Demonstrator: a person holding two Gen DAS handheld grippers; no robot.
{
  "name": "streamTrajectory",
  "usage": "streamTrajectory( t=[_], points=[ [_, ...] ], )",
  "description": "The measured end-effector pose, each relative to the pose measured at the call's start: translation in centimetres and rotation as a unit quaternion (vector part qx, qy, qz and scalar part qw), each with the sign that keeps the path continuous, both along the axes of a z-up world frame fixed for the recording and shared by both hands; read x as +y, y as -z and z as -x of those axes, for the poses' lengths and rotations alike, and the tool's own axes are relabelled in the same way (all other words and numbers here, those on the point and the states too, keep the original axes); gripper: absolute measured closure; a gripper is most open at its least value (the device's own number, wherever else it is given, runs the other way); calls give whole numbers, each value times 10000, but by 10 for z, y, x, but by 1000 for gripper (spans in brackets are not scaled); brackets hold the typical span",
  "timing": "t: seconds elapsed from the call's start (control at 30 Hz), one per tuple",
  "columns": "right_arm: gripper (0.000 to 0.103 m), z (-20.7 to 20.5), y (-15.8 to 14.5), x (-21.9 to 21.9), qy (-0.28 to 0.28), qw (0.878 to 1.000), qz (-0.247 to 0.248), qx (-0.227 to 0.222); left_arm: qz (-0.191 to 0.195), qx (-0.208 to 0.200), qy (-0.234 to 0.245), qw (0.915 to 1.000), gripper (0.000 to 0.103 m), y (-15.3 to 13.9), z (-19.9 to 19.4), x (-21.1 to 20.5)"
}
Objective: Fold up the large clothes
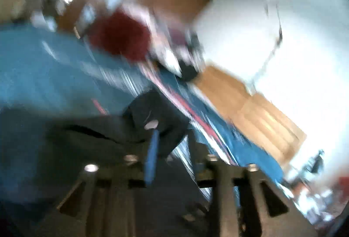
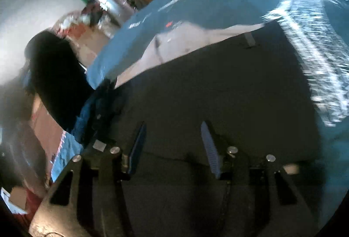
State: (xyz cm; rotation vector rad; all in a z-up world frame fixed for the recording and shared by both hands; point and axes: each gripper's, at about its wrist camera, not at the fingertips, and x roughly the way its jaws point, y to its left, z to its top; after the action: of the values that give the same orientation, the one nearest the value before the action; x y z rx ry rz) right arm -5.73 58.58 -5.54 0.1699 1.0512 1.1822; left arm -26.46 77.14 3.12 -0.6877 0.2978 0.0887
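Observation:
A large dark garment [image 2: 218,88] lies spread on a blue patterned cover [image 2: 196,1], with a pale grey part [image 2: 185,40] along its far edge. My right gripper [image 2: 173,143] hovers low over the dark cloth, open, its blue pads far apart and nothing pinched between them. The left wrist view is badly blurred. There a folded corner of the dark garment [image 1: 157,110] sits at the tips of my left gripper [image 1: 173,136]. Its blue-padded finger [image 1: 152,154] lies against the cloth, and a gap shows between the two fingers.
The blue cover [image 1: 43,66] has red and white stripes at one edge [image 1: 192,110]. Beyond it are a light wooden piece of furniture [image 1: 250,110], a dark red object [image 1: 117,34] and a white wall [image 1: 283,29]. A black blurred mass [image 2: 54,75] stands at the cover's left side.

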Motion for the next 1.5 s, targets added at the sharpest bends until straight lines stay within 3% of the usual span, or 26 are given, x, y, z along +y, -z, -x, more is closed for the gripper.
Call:
streamTrajectory(
  t=[0.07,0.1,0.17,0.23,0.3,0.4,0.5,0.6,0.7,0.8,0.83,0.87,1.0,1.07,1.23,1.33,1.43,1.47,1.5],
  points=[
    [41,-12,4,-15,52,9999,-22,157,361,559,528,9964,70,29,-29,-29],
    [39,-18,8,-21,61,9998,23,181,316,665,639,9952,70,33,-27,-39],
    [39,-24,11,-22,-6,9997,54,226,113,684,674,9953,67,28,-3,-50],
    [39,-34,14,-20,-142,9991,-32,393,40,647,505,9966,56,23,28,-42],
    [39,-41,19,-9,-300,9978,-79,592,-28,559,-36,9984,45,19,86,-21],
    [39,-46,29,20,-541,9957,55,753,186,586,-935,9937,44,25,143,17],
    [40,-44,34,34,-536,9962,319,613,415,811,-1847,9786,44,52,196,60],
    [40,-45,36,55,-711,9950,434,544,645,971,-2187,9688,44,81,219,81],
    [41,-49,42,77,-713,9939,697,475,1054,1021,-2294,9622,44,116,226,98],
    [42,-50,40,88,-643,9940,656,598,1172,1195,-2352,9574,44,141,220,95],
    [68,-47,42,87,-740,9927,549,782,1191,1200,-2371,9567,44,146,221,95],
    [101,-49,47,85,-817,9905,496,993,1182,1175,-2367,9572,44,147,221,93],
    [102,-61,32,56,-546,9930,16,1047,1121,1163,-2392,9574,43,145,224,90],
    [103,-81,23,25,-172,9947,-178,1001,1103,1133,-2321,9597,35,144,221,89],
    [103,-112,21,-34,497,9957,-71,783,882,1370,-2452,9557,37,136,216,85],
    [103,-112,34,-38,400,9958,69,823,594,1361,-2640,9530,37,118,215,82],
    [102,-110,42,-29,260,9969,162,731,-63,1732,-2161,9609,36,95,179,77],
    [102,-112,42,-25,239,9972,188,681,-281,2166,-1928,9566,34,95,159,76],
    [102,-112,43,-23,240,9977,238,588,-430,2753,-1747,9444,33,103,138,77]
  ],
)
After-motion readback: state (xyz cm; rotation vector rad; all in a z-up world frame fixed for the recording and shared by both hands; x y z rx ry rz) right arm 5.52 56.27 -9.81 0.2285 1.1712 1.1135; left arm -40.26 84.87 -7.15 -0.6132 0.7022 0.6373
